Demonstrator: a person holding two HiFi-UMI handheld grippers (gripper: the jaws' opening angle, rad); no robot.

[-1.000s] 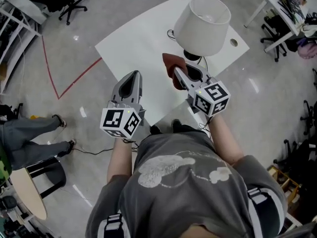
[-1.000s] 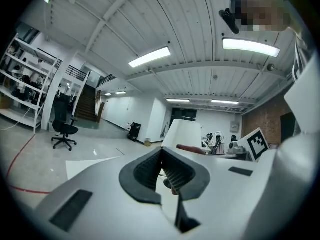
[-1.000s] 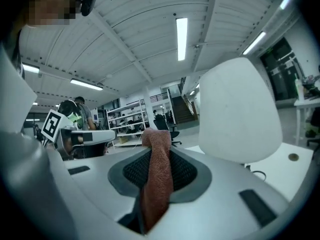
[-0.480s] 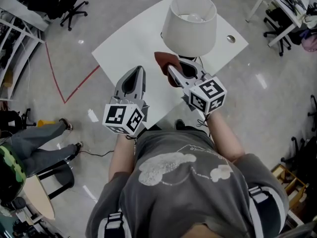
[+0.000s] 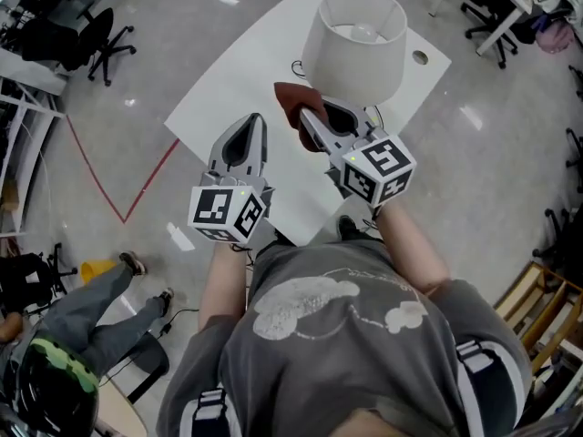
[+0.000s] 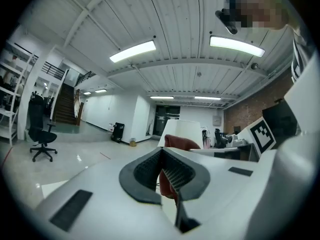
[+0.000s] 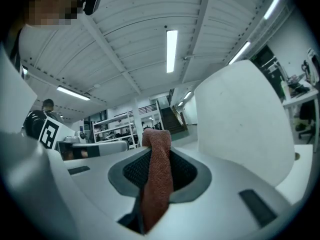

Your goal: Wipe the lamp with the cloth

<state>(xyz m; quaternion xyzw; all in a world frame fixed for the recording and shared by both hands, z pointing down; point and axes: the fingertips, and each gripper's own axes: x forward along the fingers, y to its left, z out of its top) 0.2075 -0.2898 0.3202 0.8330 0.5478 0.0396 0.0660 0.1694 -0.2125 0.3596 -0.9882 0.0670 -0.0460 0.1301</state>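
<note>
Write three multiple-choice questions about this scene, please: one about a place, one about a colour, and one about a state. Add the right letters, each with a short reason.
1. Where is the cloth?
A. Between the jaws of the right gripper
B. Draped over the top of the lamp
C. Lying flat on the table

2. What colour is the lampshade?
A. Black
B. Green
C. White

3. How does the left gripper stand?
A. Wide open
B. Shut, with nothing in it
C. Shut on the cloth

Answers:
1 A: the right gripper view shows the reddish-brown cloth pinched between its pads.
2 C: the head view shows a plain white shade.
3 B: the left gripper view shows its jaws together, with nothing between them; the cloth is only seen beyond them.
</note>
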